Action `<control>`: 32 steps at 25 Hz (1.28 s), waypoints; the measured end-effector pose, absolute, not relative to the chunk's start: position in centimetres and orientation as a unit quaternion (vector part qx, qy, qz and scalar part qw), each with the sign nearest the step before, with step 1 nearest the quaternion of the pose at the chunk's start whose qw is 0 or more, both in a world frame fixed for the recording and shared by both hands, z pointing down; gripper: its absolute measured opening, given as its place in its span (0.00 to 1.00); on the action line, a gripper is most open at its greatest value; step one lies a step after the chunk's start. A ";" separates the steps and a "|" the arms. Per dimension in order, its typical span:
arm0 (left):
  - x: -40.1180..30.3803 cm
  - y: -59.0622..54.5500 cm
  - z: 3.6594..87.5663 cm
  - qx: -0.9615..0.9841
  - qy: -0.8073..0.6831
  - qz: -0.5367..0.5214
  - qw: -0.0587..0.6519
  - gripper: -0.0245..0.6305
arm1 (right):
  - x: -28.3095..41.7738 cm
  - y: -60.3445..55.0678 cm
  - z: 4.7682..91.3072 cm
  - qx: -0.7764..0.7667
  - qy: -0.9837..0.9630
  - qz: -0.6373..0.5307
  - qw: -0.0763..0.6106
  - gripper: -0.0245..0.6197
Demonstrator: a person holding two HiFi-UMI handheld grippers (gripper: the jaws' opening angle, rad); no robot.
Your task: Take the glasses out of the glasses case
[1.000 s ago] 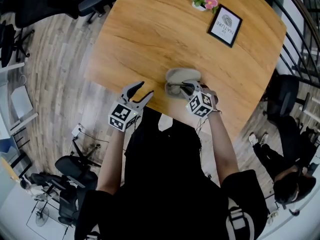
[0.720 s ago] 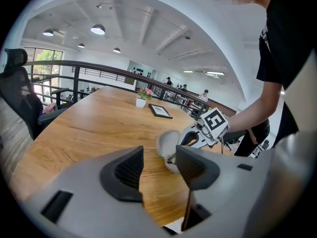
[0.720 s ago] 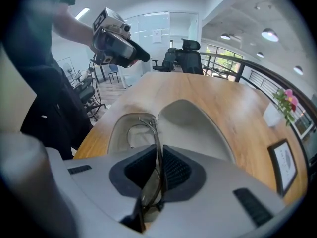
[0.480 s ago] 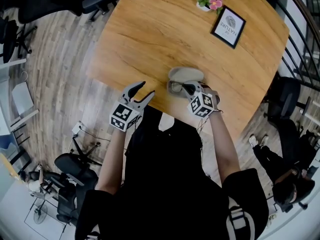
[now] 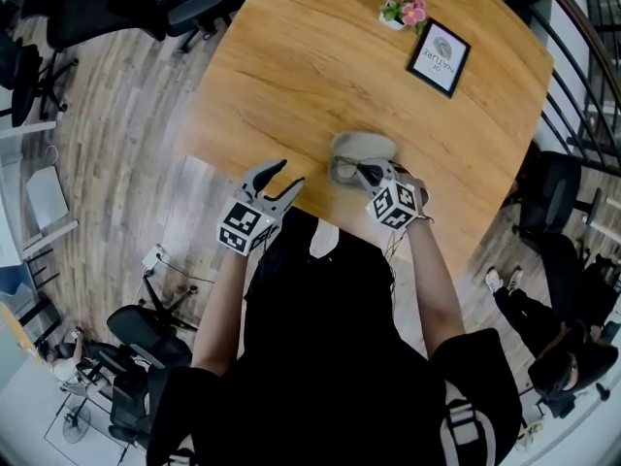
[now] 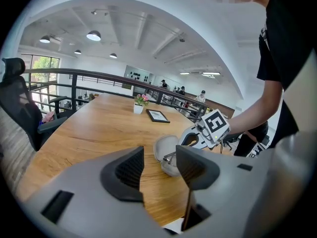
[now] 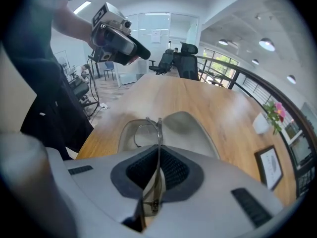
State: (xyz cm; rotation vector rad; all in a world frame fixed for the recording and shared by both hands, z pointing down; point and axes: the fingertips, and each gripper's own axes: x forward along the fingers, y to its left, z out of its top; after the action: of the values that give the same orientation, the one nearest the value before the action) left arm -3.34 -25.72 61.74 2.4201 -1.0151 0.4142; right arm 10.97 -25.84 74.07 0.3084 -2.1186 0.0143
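Observation:
The grey glasses case [image 5: 364, 149] lies open on the wooden table near its front edge. The thin metal-framed glasses [image 7: 147, 128] rise out of its lower half [image 7: 129, 133], beside the lid [image 7: 190, 133]. My right gripper [image 7: 158, 163] has just been closing and is shut on the glasses' frame, over the case [image 6: 163, 150]. In the head view it [image 5: 368, 172] reaches into the case from the near side. My left gripper [image 5: 282, 178] hovers open and empty at the table's edge, left of the case, and in its own view [image 6: 159, 163] points toward it.
A framed picture [image 5: 439, 56] and a small pot of pink flowers [image 5: 402, 11] stand at the table's far right. Bare wood [image 5: 291, 56] stretches beyond the case. Office chairs [image 5: 146, 333] stand on the floor to the left, and a railing [image 5: 582, 76] runs along the right.
Both grippers keep their places by the case. The right gripper's jaws have come together on the glasses. The head view has shifted slightly.

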 end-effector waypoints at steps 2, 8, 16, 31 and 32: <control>-3.2 -25.5 61.1 0.887 -0.369 0.149 0.233 0.37 | 11.1 -25.8 73.6 0.137 -0.869 0.010 0.476 0.08; -2.7 -25.9 59.3 0.900 -0.357 0.139 0.207 0.37 | 10.6 -26.3 71.9 0.160 -0.868 0.004 0.470 0.08; -2.2 -26.2 57.0 0.919 -0.332 0.128 0.171 0.37 | 10.4 -27.5 69.0 0.211 -0.866 -0.009 0.453 0.08; -3.2 -26.1 53.7 0.940 -0.298 0.115 0.122 0.37 | 10.3 -28.6 63.6 0.307 -0.852 -0.033 0.423 0.08; -3.3 -26.1 53.5 0.941 -0.297 0.113 0.121 0.37 | 10.4 -28.6 63.3 0.312 -0.850 -0.036 0.423 0.08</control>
State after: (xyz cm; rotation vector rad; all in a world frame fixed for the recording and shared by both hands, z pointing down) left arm -3.32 -26.12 53.45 2.7472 -0.8677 0.3287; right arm 10.37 -28.61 63.30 0.7807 -2.1271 -0.0909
